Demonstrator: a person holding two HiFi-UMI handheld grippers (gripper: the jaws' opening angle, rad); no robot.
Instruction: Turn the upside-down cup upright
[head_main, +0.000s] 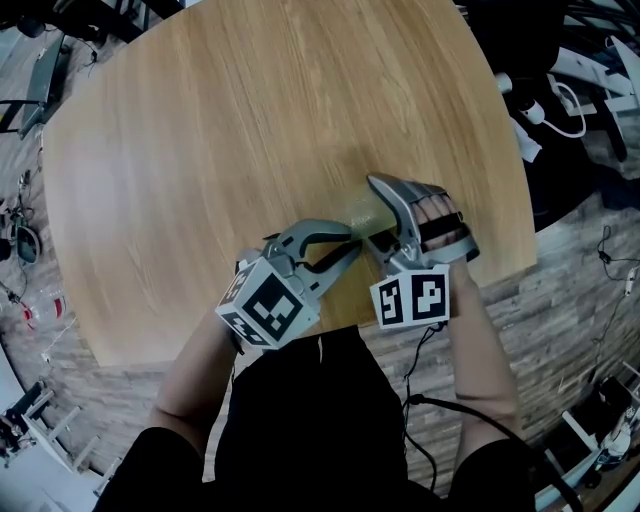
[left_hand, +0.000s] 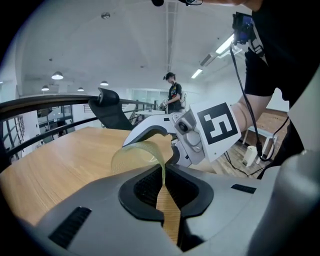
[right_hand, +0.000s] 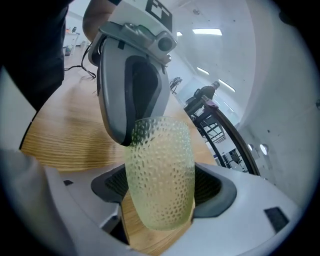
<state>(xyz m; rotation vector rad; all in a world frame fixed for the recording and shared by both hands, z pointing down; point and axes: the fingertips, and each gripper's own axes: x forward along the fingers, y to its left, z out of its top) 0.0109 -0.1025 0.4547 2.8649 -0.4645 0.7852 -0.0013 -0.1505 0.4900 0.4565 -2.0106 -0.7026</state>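
Head view: I saw both tongs meeting over the near edge of the table (head_main: 200, 150), with the cup (head_main: 362, 208) between them.
Cup: it was pale green and see-through with a dimpled wall. It seemed to hang clear of the wood, tipped roughly onto its side, its mouth turned toward the left gripper (left_hand: 165, 180).
Left gripper: its jaws were almost together, nipping the thin wall of the cup at the rim.
Right gripper (right_hand: 160, 190): its jaws stood apart by the cup's width, with a pad on each side of the dimpled body. I took that for a firm hold across the middle.
Done so far: I judged the cup picked up and partly rolled over, so it was no longer mouth-down, though not yet upright either.
Left to do: by my reckoning the roll had to be finished until the mouth faced up. Then the base had to go down on the table and both grips come off.
Cup label: I found no brand, print or sticker on the wall in either gripper view.
Marker cubes: the left cube (head_main: 265, 308) and the right cube (head_main: 410, 298) carried only black-and-white square patterns, which were not words I could read.
Other writing: I could make out none on the table or in the room behind.
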